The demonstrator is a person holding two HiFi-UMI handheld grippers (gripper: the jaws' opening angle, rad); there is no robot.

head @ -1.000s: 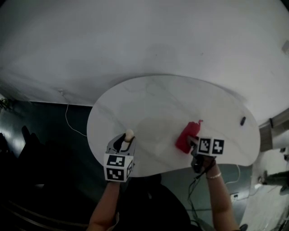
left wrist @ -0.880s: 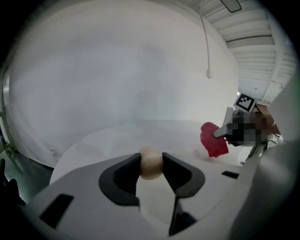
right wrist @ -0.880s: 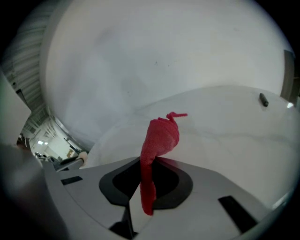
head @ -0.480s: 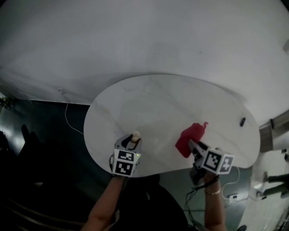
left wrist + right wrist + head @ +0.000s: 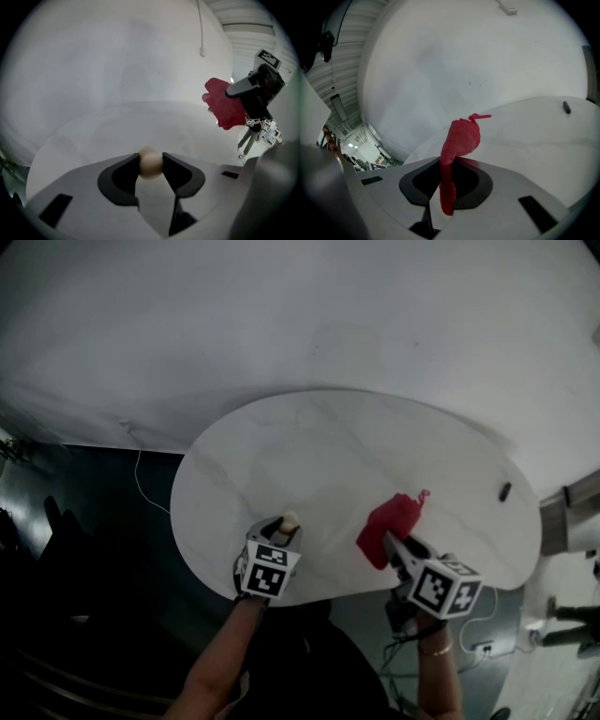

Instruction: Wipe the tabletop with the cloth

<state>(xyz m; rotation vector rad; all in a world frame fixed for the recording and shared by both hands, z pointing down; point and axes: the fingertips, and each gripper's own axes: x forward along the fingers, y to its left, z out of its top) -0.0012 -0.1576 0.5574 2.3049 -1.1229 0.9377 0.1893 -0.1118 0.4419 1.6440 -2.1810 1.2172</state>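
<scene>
Pinches the red cloth (image 5: pixel 387 526) in the right hand-held gripper's (image 5: pixel 392 545) closed jaws, bunched over the surface's (image 5: pixel 328 456) near edge; clamps a small beige rounded piece (image 5: pixel 290 520) in the left hand-held gripper (image 5: pixel 281 532), also over that edge.

bunched red cloth (image 5: pixel 387 525) at white oval tabletop's (image 5: pixel 309 456) near edge

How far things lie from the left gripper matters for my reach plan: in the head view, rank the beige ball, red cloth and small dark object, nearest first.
1. Beige ball: gripped between the left gripper's jaws.
2. Red cloth: to its right, held by the right gripper.
3. Small dark object: far right on the tabletop.
</scene>
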